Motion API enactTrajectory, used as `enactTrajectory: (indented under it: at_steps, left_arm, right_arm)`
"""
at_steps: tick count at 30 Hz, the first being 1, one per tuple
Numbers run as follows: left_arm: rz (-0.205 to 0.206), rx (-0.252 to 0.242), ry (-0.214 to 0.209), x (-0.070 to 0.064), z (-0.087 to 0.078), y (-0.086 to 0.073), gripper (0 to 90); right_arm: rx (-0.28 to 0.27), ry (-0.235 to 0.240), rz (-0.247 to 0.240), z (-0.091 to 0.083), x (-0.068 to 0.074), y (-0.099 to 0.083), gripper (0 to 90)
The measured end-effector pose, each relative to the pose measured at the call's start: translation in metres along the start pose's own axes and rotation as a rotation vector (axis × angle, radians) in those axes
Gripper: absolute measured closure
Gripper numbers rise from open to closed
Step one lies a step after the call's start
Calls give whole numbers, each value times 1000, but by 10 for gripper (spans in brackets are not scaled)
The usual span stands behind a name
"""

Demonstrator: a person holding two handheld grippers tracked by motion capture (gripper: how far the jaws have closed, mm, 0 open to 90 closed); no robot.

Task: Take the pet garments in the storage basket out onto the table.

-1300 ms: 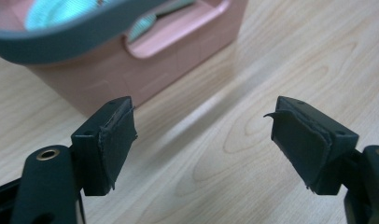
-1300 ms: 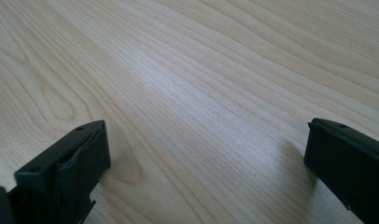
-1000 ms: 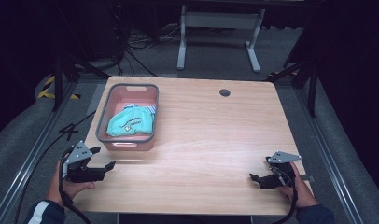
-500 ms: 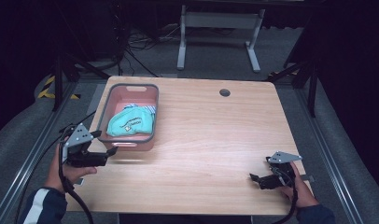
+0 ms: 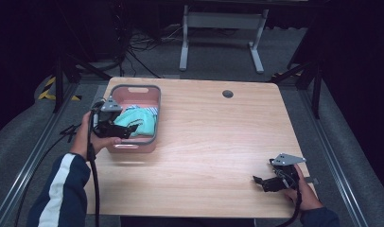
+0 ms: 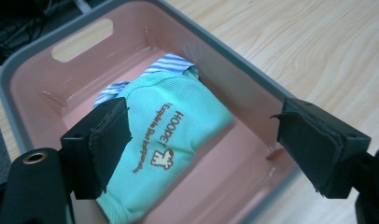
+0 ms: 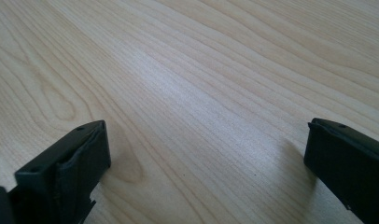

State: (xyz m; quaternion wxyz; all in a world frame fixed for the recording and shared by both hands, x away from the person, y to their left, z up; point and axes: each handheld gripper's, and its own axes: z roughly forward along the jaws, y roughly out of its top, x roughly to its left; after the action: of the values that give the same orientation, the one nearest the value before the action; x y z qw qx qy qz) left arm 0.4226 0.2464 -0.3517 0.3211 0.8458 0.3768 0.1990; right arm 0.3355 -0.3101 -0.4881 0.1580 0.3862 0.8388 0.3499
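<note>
Left gripper (image 5: 128, 129) hangs over the pink basket (image 5: 154, 113) at the left side of the high view, and its jaws stand wide apart with nothing between them. In the left gripper view the same gripper (image 6: 201, 135) looks down into the basket (image 6: 33, 88), with one jaw over the folded green cloth (image 6: 169, 135) and the other jaw above the near wall of the basket. I judge that the hand brings it here with the jaws apart so that they can go down around the cloth and take it out.

The green cloth (image 5: 135, 122) lies inside the basket, toward the lower part of it, and a striped cloth (image 6: 171, 65) lies partly under it, toward the far wall with the handle hole. The basket wall is close beside the cloth, so it may stand in the way of one jaw when the gripper goes lower, and the striped cloth could be caught together with the green one.

Right gripper (image 5: 266, 182) rests low at the lower right of the table (image 5: 218, 142), well apart from the basket, with its jaws also spread and holding nothing; in the right gripper view (image 7: 206, 163) bare wood lies between them. It seems to wait there, out of the way. A dark round hole (image 5: 227, 93) is in the upper part of the table, far from both grippers.
</note>
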Motion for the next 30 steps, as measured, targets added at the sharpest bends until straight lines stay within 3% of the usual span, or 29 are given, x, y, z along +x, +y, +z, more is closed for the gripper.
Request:
enactTrajectory:
  at_steps: [9, 16, 19, 22, 24, 27, 28, 30]
  left_arm:
    - [-66, 104, 11, 16, 42, 16, 174]
    - [-9, 246, 34, 17, 76, 25, 207]
    - [-12, 301, 38, 21, 91, 26, 205]
    - [-57, 350, 51, 28, 105, 26, 187]
    - [-59, 364, 68, 30, 111, 24, 186]
    - [-89, 426, 79, 35, 125, 19, 178]
    - [-121, 452, 64, 37, 130, 16, 172]
    - [-131, 469, 60, 38, 133, 15, 157]
  right_arm:
    - [0, 0, 0, 0, 0, 0, 5]
    - [0, 1, 0, 0, 0, 0, 5]
    - [0, 2, 0, 0, 0, 0, 5]
    - [0, 2, -1, 0, 0, 0, 5]
    - [0, 3, -2, 0, 0, 0, 5]
    - [0, 3, -2, 0, 0, 0, 5]
    - [0, 4, -3, 0, 0, 0, 5]
    - [0, 6, -8, 0, -1, 0, 6]
